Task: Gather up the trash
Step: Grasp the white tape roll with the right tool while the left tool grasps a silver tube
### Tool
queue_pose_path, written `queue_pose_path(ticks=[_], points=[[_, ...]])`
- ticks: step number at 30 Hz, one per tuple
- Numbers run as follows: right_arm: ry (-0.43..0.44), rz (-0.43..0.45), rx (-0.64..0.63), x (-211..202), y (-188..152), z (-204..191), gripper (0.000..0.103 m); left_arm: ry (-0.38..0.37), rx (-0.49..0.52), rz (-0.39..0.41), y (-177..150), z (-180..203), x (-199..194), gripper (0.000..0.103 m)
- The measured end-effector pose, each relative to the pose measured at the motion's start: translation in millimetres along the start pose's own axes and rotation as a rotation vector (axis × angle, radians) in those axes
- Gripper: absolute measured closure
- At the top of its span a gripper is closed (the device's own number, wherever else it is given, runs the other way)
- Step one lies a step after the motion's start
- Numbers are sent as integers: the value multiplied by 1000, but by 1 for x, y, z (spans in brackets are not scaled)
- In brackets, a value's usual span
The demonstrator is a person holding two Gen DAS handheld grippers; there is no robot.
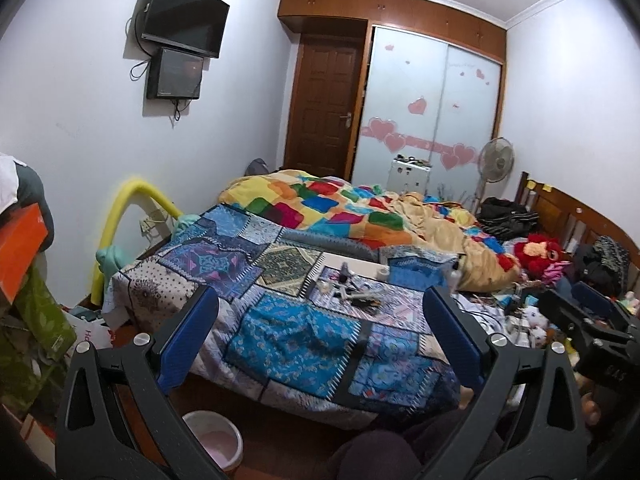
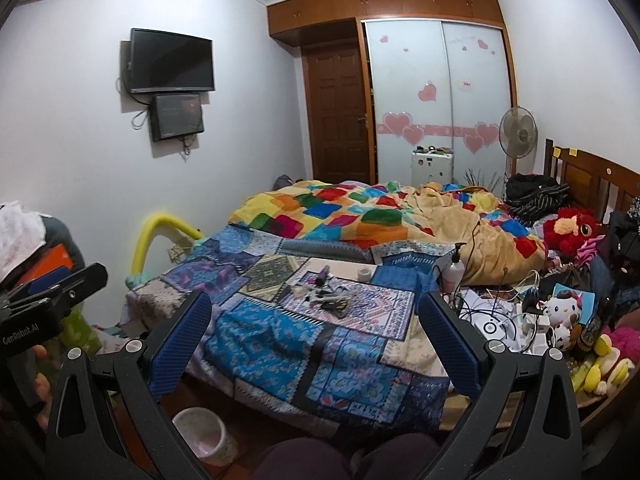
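Nearest, on the floor at the foot of the bed, a pale waste bin stood empty-looking, low and to the left. Both tools were held above it. The left gripper had its blue fingers spread wide, holding nothing; the right gripper was spread wide as well, also with nothing between its fingers. Farther, on the blue patchwork bedspread, a small heap of trash lay near the middle of the bed, perhaps wrappers and small tubes, the view being too small to tell. Just beyond it stood a roll of tape. Behind that lay the colourful quilt, and farthest the wardrobe.
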State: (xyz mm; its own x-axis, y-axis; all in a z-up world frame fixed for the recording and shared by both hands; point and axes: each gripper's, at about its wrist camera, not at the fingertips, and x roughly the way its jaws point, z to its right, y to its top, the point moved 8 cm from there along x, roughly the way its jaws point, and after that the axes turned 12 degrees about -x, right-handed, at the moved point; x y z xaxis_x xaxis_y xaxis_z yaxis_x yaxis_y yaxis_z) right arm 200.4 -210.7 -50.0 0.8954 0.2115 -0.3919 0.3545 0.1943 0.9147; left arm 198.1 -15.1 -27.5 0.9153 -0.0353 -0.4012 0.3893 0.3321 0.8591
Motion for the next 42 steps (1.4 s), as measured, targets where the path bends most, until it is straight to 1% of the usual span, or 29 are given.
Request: queue_pose_path(ticks=[5, 8, 11, 12, 16, 23, 25, 26, 28, 31, 33, 34, 36, 38, 42], points=[[-19, -44, 22, 44, 2, 29, 0, 24, 17, -28, 9, 6, 54, 0], [-33, -79, 24, 72, 0, 45, 0, 34, 20, -72, 8, 11, 94, 0], [-28, -117, 18, 102, -4, 57, 0, 26, 28, -110, 3, 14, 127, 2], [-26, -130, 14, 115, -5, 61, 0, 23, 40, -129, 1, 16, 143, 4], [-14, -176, 5, 152, -15, 74, 0, 25, 78, -208, -11, 23, 197, 4], [-9, -243, 11, 225, -31, 99, 2, 18, 56, -341, -34, 26, 299, 5], [0, -259, 16, 246, -33, 105, 5, 25, 55, -371, -42, 24, 329, 10], [7, -271, 17, 259, -36, 107, 6, 27, 55, -390, -47, 24, 343, 15], [18, -287, 10, 279, -39, 109, 10, 24, 42, -425, -57, 23, 367, 18], [43, -321, -9, 317, -47, 110, 19, 20, 19, -477, -73, 19, 401, 27], [57, -341, -26, 338, -52, 109, 27, 21, 6, -520, -86, 17, 424, 35], [65, -352, -37, 348, -55, 108, 28, 20, -1, -537, -92, 17, 432, 39], [80, -360, -58, 367, -59, 106, 31, 14, -12, -573, -105, 16, 449, 49], [105, -367, -60, 388, -62, 106, 34, 6, -20, -604, -117, 17, 460, 56], [153, -389, -29, 424, -67, 108, 35, -7, -48, -640, -133, 17, 481, 61]])
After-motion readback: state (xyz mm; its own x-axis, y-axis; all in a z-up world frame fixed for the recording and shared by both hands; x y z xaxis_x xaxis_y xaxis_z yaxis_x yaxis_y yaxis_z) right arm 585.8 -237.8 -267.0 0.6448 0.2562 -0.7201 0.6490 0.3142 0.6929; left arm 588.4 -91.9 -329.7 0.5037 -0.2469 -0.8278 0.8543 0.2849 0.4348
